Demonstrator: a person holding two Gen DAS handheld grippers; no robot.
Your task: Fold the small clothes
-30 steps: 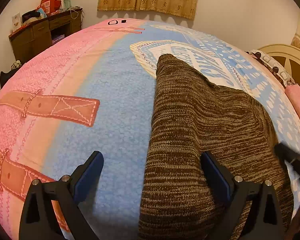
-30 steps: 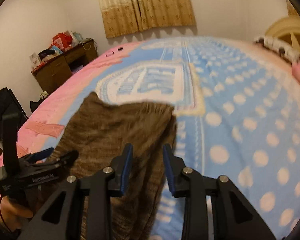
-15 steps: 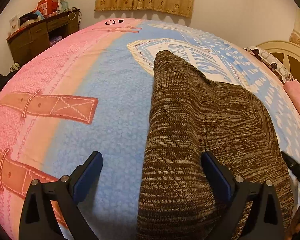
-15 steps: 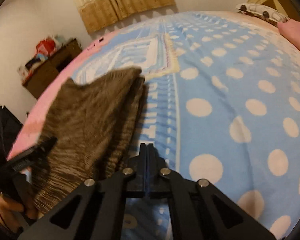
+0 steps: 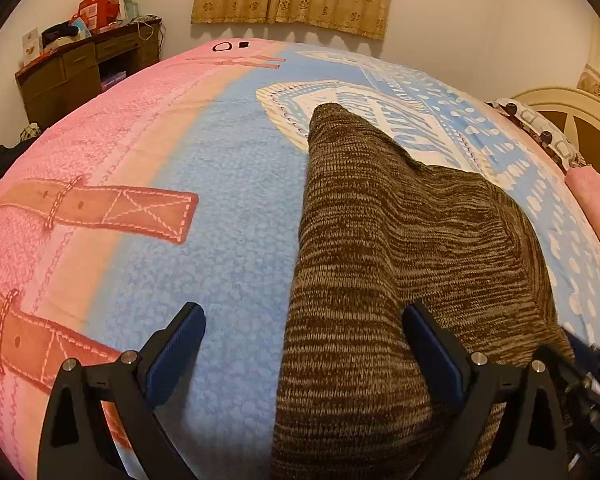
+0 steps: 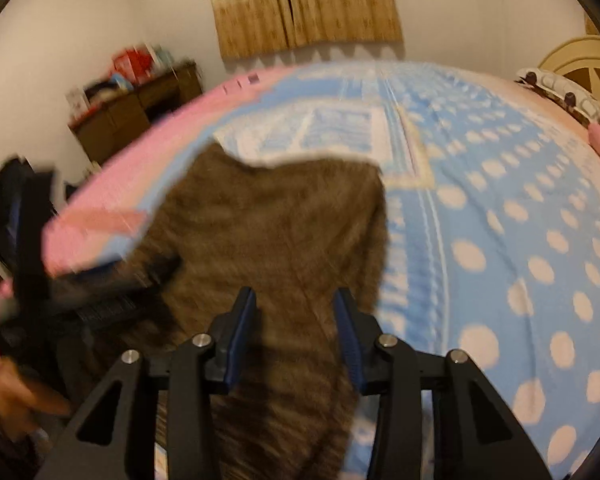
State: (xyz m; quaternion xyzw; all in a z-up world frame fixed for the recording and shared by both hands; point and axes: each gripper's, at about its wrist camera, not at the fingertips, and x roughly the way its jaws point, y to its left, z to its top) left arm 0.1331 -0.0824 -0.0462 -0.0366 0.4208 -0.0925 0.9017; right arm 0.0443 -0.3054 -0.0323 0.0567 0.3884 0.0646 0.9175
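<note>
Brown knit garment lying on a bed under two hand-held grippers.

The bed's blanket (image 5: 228, 216), pink at one side and blue with white dots at the other, carries the knit (image 5: 400, 264), spread flat and tapering to a far point. The left gripper (image 5: 304, 344) hangs with jaws spread wide across the knit's near left edge, pinching nothing. The right gripper (image 6: 296, 332), blurred, has just been opening its jaws; knit lies between them, pads apart from it.
</note>
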